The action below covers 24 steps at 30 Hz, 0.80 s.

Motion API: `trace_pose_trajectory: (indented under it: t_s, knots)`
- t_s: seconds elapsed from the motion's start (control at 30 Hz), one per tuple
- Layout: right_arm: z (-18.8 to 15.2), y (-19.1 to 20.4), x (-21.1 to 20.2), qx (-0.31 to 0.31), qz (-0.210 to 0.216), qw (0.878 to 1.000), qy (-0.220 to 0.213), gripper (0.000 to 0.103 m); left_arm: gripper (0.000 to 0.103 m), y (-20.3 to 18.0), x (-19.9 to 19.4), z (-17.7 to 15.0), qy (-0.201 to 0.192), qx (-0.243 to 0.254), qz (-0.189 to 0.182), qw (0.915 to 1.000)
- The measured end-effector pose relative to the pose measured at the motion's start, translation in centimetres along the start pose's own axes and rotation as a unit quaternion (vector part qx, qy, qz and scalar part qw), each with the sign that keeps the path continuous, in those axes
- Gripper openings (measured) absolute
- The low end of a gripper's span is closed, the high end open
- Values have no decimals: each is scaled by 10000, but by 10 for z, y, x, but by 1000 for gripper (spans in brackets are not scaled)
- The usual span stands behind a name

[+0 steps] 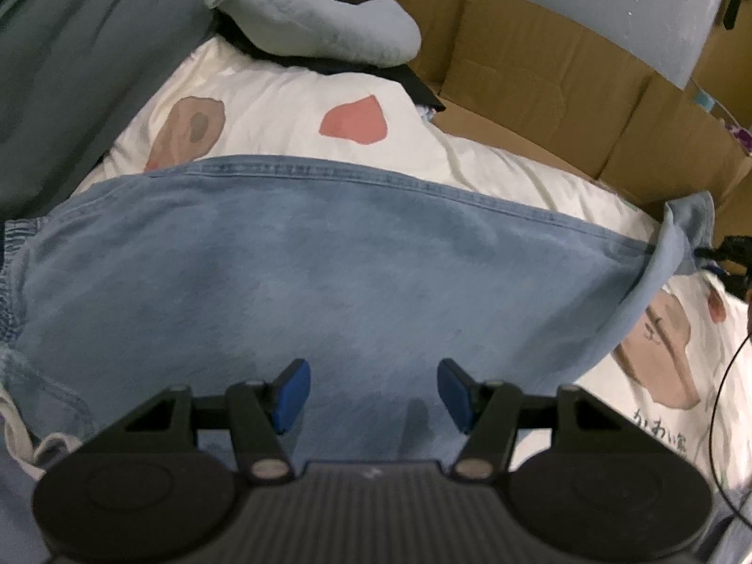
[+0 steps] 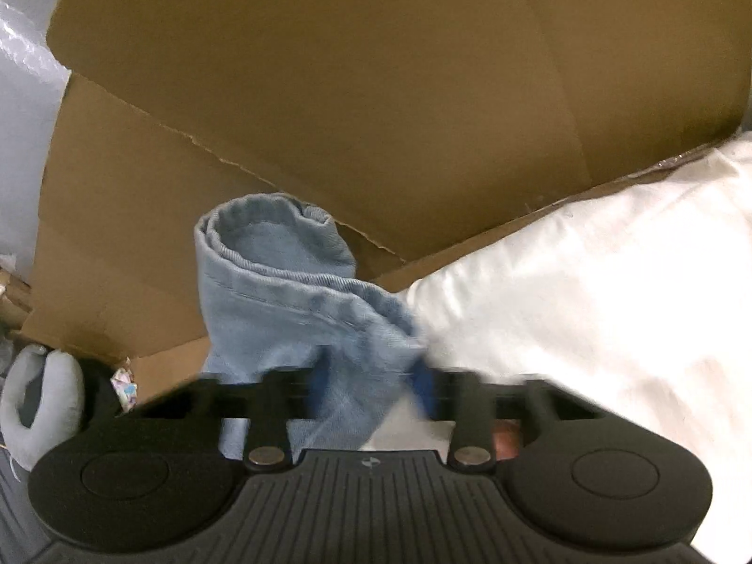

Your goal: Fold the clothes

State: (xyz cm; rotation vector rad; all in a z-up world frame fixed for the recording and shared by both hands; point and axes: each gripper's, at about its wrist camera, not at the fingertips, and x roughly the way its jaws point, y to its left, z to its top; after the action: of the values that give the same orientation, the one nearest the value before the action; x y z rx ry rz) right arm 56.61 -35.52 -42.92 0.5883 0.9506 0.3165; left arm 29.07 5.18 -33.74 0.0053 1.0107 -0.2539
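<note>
The jeans (image 1: 291, 277) lie spread flat across a white quilt (image 1: 291, 94) printed with pink and brown shapes, their hem seam running across the far side. The left gripper (image 1: 373, 395) hangs just above the denim with its blue pads (image 1: 293, 395) well apart and nothing between them.

At the right end, a rolled-up cuff (image 2: 277, 254) of the jeans stands lifted off the quilt, against a wall of brown cardboard boxes (image 2: 376, 94). The right gripper (image 2: 371, 385) sits at the base of this cuff with denim between its fingers. Its fingers are blurred, so the pictures alone leave the grip unclear, but the jaws are drawn in, pinching the cloth.

A pale blue neck pillow (image 1: 329, 23) rests beyond the quilt, beside the boxes.
</note>
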Motion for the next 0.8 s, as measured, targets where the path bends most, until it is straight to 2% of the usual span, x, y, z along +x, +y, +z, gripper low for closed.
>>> trace_pose_trajectory:
  t_s: [0.2, 0.53, 0.8]
  knots:
    - [2, 4, -29, -263, 103, 9996, -50, 7, 63, 5, -9, -4, 92, 25, 107, 9999]
    - [19, 13, -100, -402, 166, 9986, -294, 6, 63, 11, -24, -15, 125, 58, 211, 9997]
    - [29, 14, -149, -536, 54, 9980, -319, 6, 63, 17, -28, -15, 110, 23, 251, 9996]
